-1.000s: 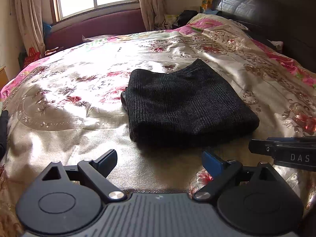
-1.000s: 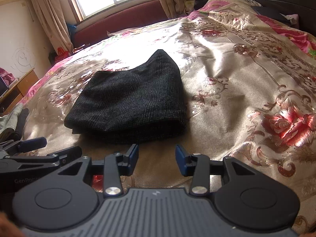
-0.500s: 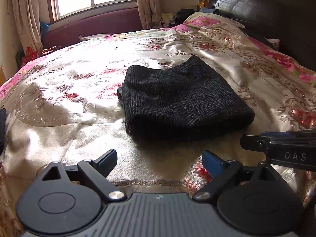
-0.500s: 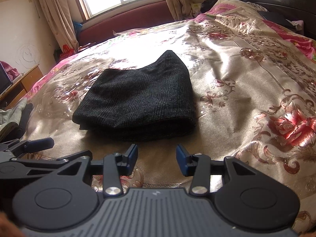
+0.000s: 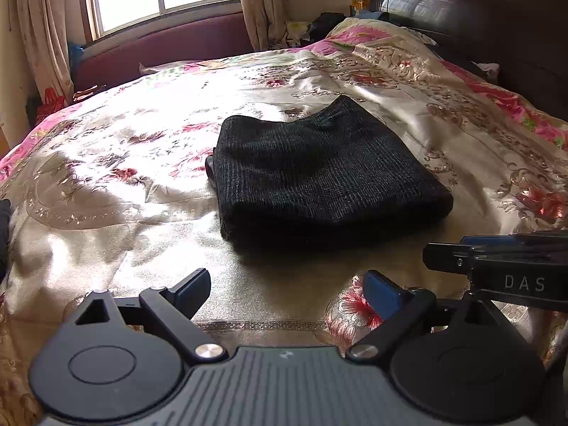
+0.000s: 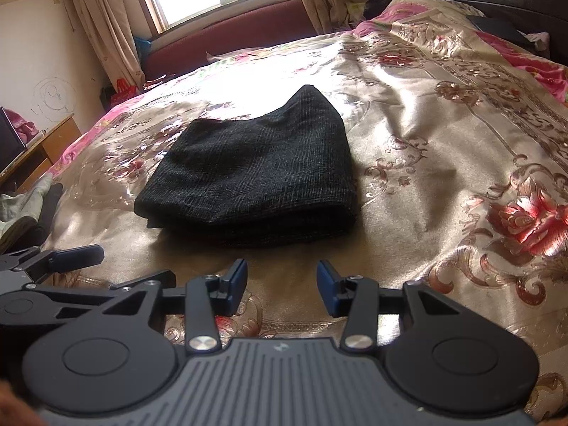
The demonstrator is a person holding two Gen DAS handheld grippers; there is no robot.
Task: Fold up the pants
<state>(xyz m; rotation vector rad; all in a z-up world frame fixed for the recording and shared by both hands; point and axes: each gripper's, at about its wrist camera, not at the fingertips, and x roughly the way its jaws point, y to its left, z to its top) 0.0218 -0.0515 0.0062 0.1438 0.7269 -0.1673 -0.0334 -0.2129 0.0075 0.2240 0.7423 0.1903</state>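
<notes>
The right tool (image 5: 497, 266) reads "DAS" (rest hidden). The folded pants (image 5: 319, 174) lie flat on the bed (image 5: 124, 184), long side running left-right. Both tools, left tool (image 5: 287, 287) included, gape open and empty.

Right tool (image 5: 497, 266) cut off by the left-wrist frame's edge, headboard (image 5: 479, 35) cropped — bedside clutter (image 5: 319, 26) too small to identify

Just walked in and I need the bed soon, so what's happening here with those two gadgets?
A person is holding a two-finger tool in each hand above the bed, folding pants. The dark pants lie folded into a compact stack on the floral bedspread. The left tool and the right tool both hover short of the near edge of the stack, open and empty, touching nothing. The folding looks done or nearly so.
</notes>
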